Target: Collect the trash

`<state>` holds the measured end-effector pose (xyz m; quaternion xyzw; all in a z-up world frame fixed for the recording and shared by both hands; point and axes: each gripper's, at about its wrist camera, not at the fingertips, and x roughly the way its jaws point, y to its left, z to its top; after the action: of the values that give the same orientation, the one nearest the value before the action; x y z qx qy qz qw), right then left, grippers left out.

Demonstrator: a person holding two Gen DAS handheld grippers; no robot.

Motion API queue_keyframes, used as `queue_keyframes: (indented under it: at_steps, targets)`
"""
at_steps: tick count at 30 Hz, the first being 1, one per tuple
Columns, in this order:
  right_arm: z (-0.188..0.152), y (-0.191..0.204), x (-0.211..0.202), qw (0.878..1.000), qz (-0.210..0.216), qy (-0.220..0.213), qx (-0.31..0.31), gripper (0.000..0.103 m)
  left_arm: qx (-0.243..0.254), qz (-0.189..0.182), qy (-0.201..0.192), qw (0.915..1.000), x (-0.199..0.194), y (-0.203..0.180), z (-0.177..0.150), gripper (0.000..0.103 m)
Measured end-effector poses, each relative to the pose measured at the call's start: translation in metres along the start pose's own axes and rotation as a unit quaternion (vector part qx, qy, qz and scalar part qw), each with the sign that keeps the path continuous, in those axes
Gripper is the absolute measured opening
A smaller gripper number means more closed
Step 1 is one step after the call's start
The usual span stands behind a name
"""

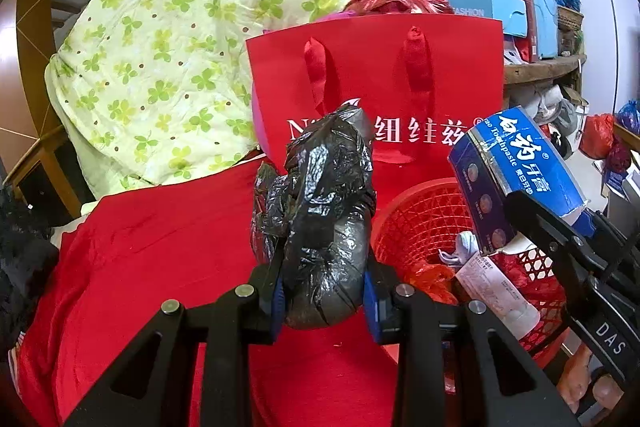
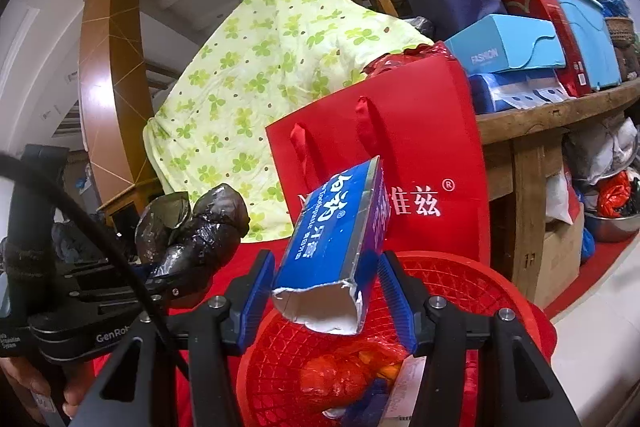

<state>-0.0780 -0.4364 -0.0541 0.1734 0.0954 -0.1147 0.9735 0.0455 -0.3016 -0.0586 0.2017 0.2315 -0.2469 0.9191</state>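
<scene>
With my left gripper point(image 1: 324, 301) clamping the crumpled black bag point(image 1: 320, 211) and my right gripper point(image 2: 326, 291) gripping the toothpaste box point(image 2: 340, 235) over the red basket point(image 2: 460, 275), I should centre each above its opening before releasing.

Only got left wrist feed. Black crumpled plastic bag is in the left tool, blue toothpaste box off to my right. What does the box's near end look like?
Observer: In the right wrist view the blue cardboard toothpaste box has a torn-open near end, white inside, nothing showing in it.

Operator: Is the right tool actually clamping it?

Observer: The box sits between the right tool's blue pads, tilted, its open end over the red plastic mesh basket.

Operator: Anything beyond the basket I can't see?

Observer: Yes, a thick wooden table leg stands right of the red paper gift bag, with a metal bowl on the floor past it.
</scene>
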Motion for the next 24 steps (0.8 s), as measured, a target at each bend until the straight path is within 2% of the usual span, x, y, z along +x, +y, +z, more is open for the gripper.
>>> queue_keyframes:
  at_steps: [24]
  targets:
    - [0.007, -0.033, -0.015, 0.999, -0.016, -0.015, 0.048, 0.057, 0.028, -0.022, 0.007, 0.9993, 0.009, -0.033, 0.006, 0.034]
